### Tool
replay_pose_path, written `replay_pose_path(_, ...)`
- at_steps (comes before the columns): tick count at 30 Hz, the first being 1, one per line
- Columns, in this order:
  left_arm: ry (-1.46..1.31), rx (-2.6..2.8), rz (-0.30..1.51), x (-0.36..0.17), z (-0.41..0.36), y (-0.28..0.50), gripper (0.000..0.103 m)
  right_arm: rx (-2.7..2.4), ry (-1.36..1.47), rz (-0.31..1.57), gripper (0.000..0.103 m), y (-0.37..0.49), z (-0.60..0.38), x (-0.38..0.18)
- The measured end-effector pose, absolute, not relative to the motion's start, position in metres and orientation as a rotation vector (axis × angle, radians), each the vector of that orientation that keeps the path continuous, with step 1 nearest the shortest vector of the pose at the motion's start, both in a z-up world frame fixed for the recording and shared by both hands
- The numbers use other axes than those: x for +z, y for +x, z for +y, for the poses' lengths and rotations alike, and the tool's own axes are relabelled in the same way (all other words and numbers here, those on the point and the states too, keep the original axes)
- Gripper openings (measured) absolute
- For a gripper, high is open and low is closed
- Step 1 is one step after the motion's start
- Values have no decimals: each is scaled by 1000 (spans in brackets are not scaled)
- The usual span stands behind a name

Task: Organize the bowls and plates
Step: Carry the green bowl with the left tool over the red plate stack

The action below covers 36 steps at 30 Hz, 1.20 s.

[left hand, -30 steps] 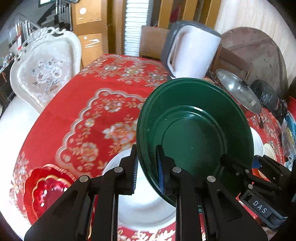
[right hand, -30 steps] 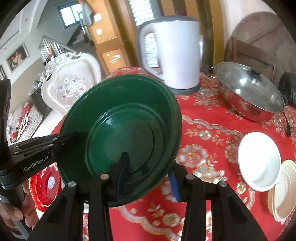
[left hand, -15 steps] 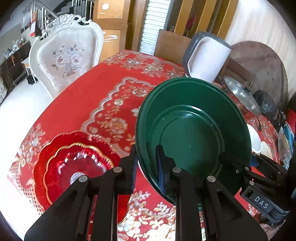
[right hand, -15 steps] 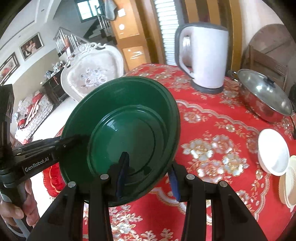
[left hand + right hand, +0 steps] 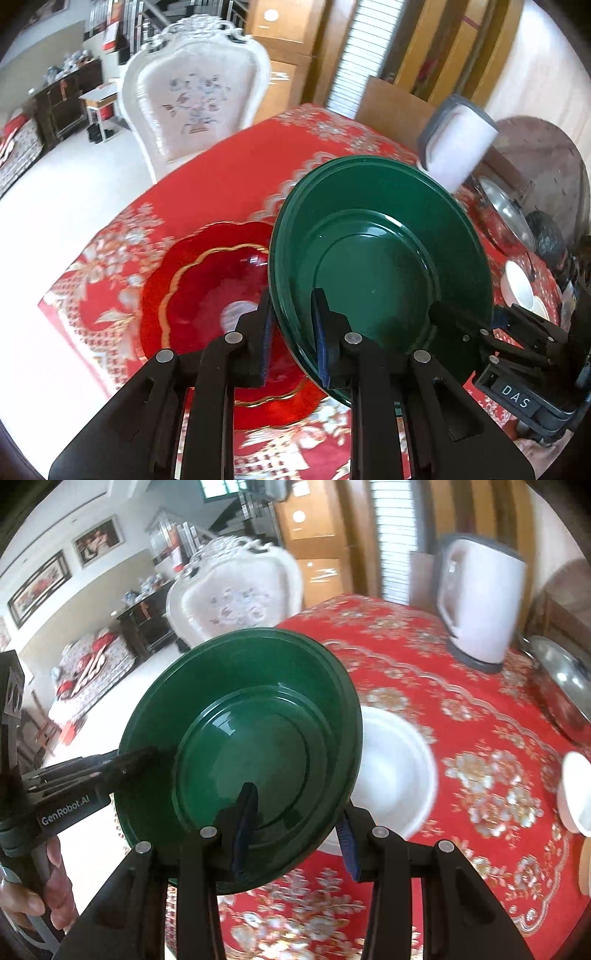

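2 hand-held grippers (left, right) grip the green plate.

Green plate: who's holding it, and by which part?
Both grippers, left and right, hold the green plate by opposite sides of its rim, fingers pinching the edge.

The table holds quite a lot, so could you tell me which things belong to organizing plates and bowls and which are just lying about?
Job:
green plate, gripped by both grippers
red plate
large white plate
small white bowl

Lying about:
kettle
lidded steel pot
white chair
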<state>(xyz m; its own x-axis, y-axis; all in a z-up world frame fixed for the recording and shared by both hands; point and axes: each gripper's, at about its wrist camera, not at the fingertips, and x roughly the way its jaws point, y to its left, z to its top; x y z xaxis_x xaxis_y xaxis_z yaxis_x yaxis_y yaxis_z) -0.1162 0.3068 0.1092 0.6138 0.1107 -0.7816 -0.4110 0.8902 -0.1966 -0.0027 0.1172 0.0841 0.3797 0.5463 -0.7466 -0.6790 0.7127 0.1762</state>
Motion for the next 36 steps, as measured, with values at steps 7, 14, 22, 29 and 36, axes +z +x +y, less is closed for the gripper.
replay_pose_path(7, -419, 375, 868, 98, 334, -145, 18, 856, -225, 899, 42, -16, 156, 76)
replay_pose_path(14, -469, 413, 908, 78, 355, -155, 18, 891, -278, 924, 42, -24, 186, 66)
replay_pose_path(22, -480, 428, 944, 65, 363, -161, 18, 904, -319, 964, 42, -31, 202, 53)
replay_pose_path(29, -492, 438, 958, 58, 368, -159, 18, 900, -331, 987, 42, -32, 207, 47)
replay_pose_path(36, -476, 466, 952, 57, 370, -157, 19, 906, -325, 1012, 43, -30, 214, 41)
